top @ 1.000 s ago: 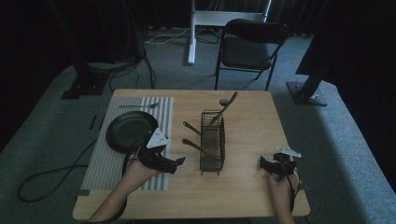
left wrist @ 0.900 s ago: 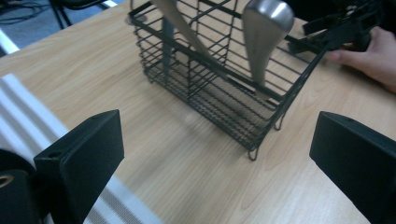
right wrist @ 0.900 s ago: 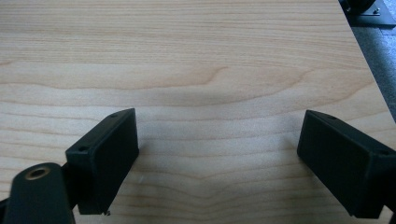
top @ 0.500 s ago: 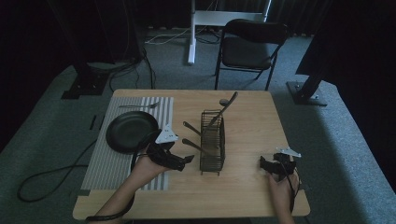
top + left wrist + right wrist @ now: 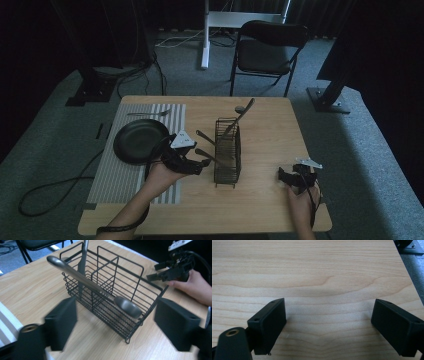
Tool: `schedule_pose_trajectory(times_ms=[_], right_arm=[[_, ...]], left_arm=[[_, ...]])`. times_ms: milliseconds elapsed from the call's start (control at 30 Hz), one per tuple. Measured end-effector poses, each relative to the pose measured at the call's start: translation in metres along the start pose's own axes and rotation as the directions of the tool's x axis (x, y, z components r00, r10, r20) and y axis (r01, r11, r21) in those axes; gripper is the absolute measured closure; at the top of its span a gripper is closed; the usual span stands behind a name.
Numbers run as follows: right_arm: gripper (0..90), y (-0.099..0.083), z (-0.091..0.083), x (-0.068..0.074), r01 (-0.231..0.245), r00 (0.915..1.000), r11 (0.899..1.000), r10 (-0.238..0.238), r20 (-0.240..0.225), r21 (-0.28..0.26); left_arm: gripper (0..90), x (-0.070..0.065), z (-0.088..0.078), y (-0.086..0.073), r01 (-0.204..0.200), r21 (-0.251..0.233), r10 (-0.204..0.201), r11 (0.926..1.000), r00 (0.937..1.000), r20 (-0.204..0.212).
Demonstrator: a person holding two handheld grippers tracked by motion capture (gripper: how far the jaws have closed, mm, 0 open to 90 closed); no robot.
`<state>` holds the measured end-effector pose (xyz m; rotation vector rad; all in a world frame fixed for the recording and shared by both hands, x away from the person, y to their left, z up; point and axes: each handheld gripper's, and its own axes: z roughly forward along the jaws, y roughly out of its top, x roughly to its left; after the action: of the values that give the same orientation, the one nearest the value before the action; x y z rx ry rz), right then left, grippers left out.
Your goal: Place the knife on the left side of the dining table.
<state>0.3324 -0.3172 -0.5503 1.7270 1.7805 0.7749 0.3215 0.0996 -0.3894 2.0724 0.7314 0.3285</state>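
A black wire basket [image 5: 228,156] stands at the table's middle, with several metal utensils leaning out of it. In the left gripper view a spoon [image 5: 100,290] lies slanted across the basket [image 5: 147,290], bowl down toward me. My left gripper [image 5: 201,163] is open just left of the basket, and its jaws [image 5: 117,323] frame the basket's near side with nothing between them. Near the table's front right, my right gripper [image 5: 283,175] rests open. In its own view the right gripper [image 5: 328,327] has bare wood between its jaws.
A black round plate [image 5: 137,141] sits on a striped mat [image 5: 120,175] at the left, and a fork [image 5: 147,113] lies on the mat behind it. A black chair [image 5: 267,50] stands beyond the table's far edge. The other hand [image 5: 193,287] shows behind the basket.
My left gripper has moved right, from beside the plate up to the basket's left side. The right gripper has stayed where it was.
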Motion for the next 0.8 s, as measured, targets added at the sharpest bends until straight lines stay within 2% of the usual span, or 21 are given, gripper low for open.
schedule_pose_trajectory(times_ms=[33, 100, 167, 200, 233, 367, 433, 533, 767, 800], right_arm=[[11.7, 0.0000, 0.0000, 0.0000, 0.000, 1.0000, 1.000, 0.000, 0.000, 0.000], [11.7, 0.0000, 0.0000, 0.0000, 0.000, 1.0000, 1.000, 0.000, 0.000, 0.000], [11.7, 0.0000, 0.0000, 0.0000, 0.000, 1.0000, 1.000, 0.000, 0.000, 0.000], [11.8, 0.0000, 0.0000, 0.0000, 0.000, 1.0000, 1.000, 0.000, 0.000, 0.000], [11.8, -0.0001, 0.0000, 0.0000, 0.000, 1.0000, 1.000, 0.000, 0.001, 0.000], [11.8, -0.0001, -0.0001, 0.0001, -0.001, 1.0000, 1.000, 0.001, 0.001, 0.000], [11.8, -0.0001, -0.0001, 0.0000, 0.000, 1.0000, 1.000, 0.000, 0.000, 0.000], [11.8, -0.0001, -0.0001, 0.0000, 0.001, 1.0000, 1.000, -0.001, 0.001, 0.000], [11.8, -0.0001, -0.0001, 0.0000, 0.000, 1.0000, 1.000, 0.000, 0.001, 0.000], [11.8, -0.0001, -0.0001, 0.0000, 0.000, 1.0000, 1.000, 0.000, 0.001, 0.000]], left_arm=[[34.9, -0.0004, 0.0009, 0.0002, -0.009, 0.005, 0.009, 0.9999, 0.9999, -0.008], [35.6, -0.0014, 0.0022, -0.0002, -0.019, 0.003, 0.019, 0.9998, 0.9998, 0.001], [42.2, -0.0017, 0.0022, -0.0006, -0.017, -0.002, 0.017, 0.9999, 0.9999, 0.002], [42.2, -0.0017, 0.0022, -0.0006, -0.017, -0.002, 0.017, 0.9999, 0.9999, 0.002], [47.7, -0.0024, 0.0027, -0.0008, -0.019, -0.003, 0.019, 0.9998, 0.9998, 0.002], [58.2, -0.0018, 0.0029, -0.0007, -0.003, 0.001, 0.003, 1.0000, 0.9996, 0.030], [58.2, -0.0014, 0.0028, -0.0007, 0.010, -0.002, -0.010, 0.9999, 0.9989, 0.045], [71.6, -0.0016, 0.0028, -0.0012, 0.015, 0.002, -0.015, 0.9999, 0.9988, 0.047], [80.6, -0.0033, 0.0016, -0.0001, 0.029, -0.006, -0.029, 0.9995, 0.9928, 0.116], [81.8, -0.0033, 0.0016, -0.0001, 0.029, -0.006, -0.029, 0.9995, 0.9928, 0.116]])
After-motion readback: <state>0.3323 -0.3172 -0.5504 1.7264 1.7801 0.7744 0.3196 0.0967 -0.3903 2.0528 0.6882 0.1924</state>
